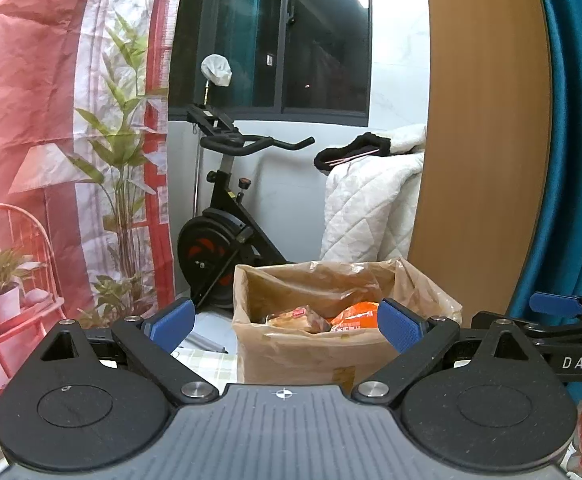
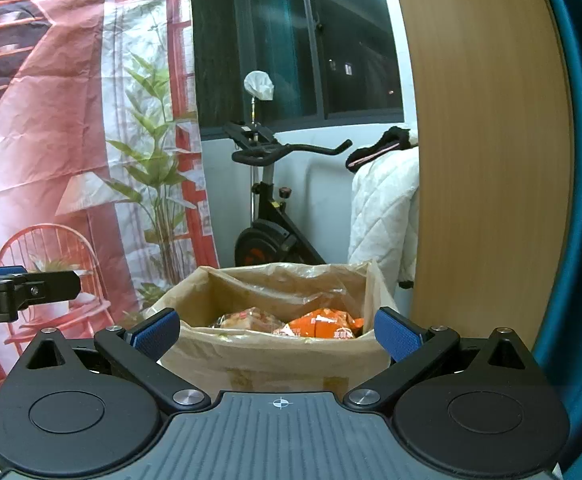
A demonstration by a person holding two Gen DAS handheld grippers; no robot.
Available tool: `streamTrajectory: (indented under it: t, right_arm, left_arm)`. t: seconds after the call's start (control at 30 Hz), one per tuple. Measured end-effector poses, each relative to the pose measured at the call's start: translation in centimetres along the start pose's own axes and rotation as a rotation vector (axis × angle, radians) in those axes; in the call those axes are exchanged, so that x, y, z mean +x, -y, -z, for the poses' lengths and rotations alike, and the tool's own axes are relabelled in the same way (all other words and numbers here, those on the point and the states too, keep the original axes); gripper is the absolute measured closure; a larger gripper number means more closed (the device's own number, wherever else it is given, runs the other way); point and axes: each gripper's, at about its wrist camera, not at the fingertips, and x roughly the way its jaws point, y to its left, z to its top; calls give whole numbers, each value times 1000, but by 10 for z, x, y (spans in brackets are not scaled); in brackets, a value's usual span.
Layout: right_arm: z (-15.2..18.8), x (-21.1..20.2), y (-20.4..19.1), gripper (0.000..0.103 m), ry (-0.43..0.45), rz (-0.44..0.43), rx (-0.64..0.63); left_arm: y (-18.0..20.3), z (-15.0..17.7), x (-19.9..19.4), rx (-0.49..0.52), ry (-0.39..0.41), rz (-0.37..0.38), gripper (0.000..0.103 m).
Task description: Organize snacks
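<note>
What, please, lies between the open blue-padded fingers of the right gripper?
In the right wrist view, the right gripper frames the brown cardboard box holding an orange snack packet and a clear-wrapped snack.

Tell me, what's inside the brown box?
The cardboard box holds a crinkly plastic liner, an orange snack packet and a clear-wrapped bread snack. Anything beneath them is hidden.

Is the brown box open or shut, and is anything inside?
Open. The brown box has no lid over it, and an orange packet and a clear-wrapped snack lie inside.
</note>
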Motion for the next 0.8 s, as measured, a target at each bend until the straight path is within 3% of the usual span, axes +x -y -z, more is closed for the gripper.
streamTrajectory:
  t: [0.8]
  right_arm:
    - [4,5,1,1,-17,15,4]
  left_arm:
    - [-1,2,0,-23,-23,-21,4]
